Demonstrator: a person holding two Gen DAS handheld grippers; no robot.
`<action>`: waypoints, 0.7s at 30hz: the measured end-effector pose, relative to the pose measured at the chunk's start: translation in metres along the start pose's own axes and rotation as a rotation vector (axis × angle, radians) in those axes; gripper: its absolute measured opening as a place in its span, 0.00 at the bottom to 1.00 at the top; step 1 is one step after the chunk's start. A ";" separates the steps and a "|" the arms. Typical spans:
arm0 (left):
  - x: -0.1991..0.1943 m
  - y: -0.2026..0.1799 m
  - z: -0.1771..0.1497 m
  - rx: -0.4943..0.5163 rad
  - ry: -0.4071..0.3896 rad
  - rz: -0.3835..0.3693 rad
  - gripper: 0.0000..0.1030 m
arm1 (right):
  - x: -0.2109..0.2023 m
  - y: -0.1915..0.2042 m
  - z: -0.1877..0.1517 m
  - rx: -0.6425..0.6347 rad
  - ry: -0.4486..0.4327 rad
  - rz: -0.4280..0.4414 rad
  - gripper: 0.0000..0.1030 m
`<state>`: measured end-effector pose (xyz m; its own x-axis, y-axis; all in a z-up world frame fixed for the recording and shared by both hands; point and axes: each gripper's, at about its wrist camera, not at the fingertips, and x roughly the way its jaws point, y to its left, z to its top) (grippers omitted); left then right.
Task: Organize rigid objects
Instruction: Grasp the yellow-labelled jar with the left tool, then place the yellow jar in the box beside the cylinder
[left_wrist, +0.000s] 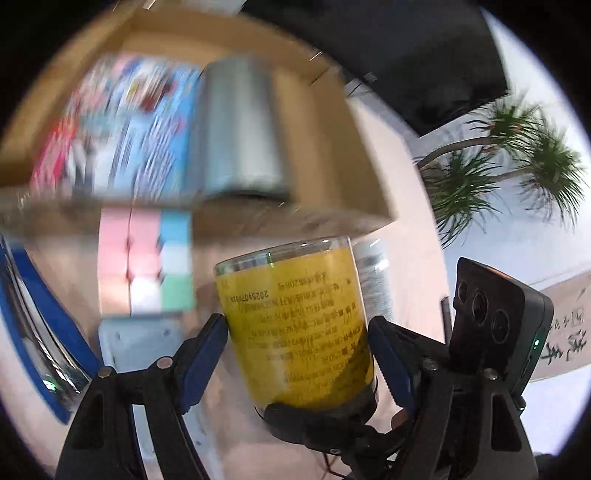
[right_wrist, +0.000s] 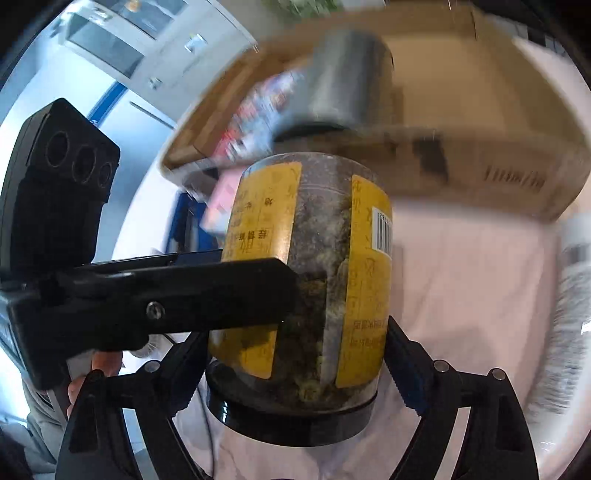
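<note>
- Cardboard box (left_wrist: 332, 122) on the pale worktop (left_wrist: 402, 155), largest thing here, already holds a colourful flat package (left_wrist: 122, 122) and a grey cylinder (left_wrist: 240, 125) lying side by side; that much looks done
- Jar (left_wrist: 299, 325) with yellow label and black lid, upside down, held just short of the box; it still has to go in
- Pastel cube (left_wrist: 144, 262) sits outside, near the box wall, apparently still to be packed
- Left gripper (left_wrist: 299, 354) fingers (left_wrist: 205, 354) press the jar's sides, gripping it
- Right gripper (right_wrist: 295, 365) fingers (right_wrist: 406, 373) flank the jar near its lid; contact unclear, so I cannot tell
</note>
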<state>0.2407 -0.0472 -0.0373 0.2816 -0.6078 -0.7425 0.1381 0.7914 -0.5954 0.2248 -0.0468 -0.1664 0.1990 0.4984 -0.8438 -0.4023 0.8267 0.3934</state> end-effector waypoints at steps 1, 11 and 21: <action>-0.007 -0.014 0.007 0.041 -0.029 0.007 0.75 | -0.014 0.009 0.005 -0.022 -0.042 -0.005 0.83; 0.019 -0.039 0.150 0.120 -0.050 0.010 0.73 | -0.072 -0.016 0.121 -0.005 -0.207 -0.029 0.83; 0.064 0.001 0.143 0.070 0.067 0.110 0.47 | -0.008 -0.086 0.117 0.118 -0.030 -0.133 0.88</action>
<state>0.3949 -0.0760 -0.0412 0.2348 -0.5179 -0.8226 0.1762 0.8549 -0.4880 0.3628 -0.0916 -0.1508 0.2713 0.3884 -0.8807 -0.2631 0.9100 0.3203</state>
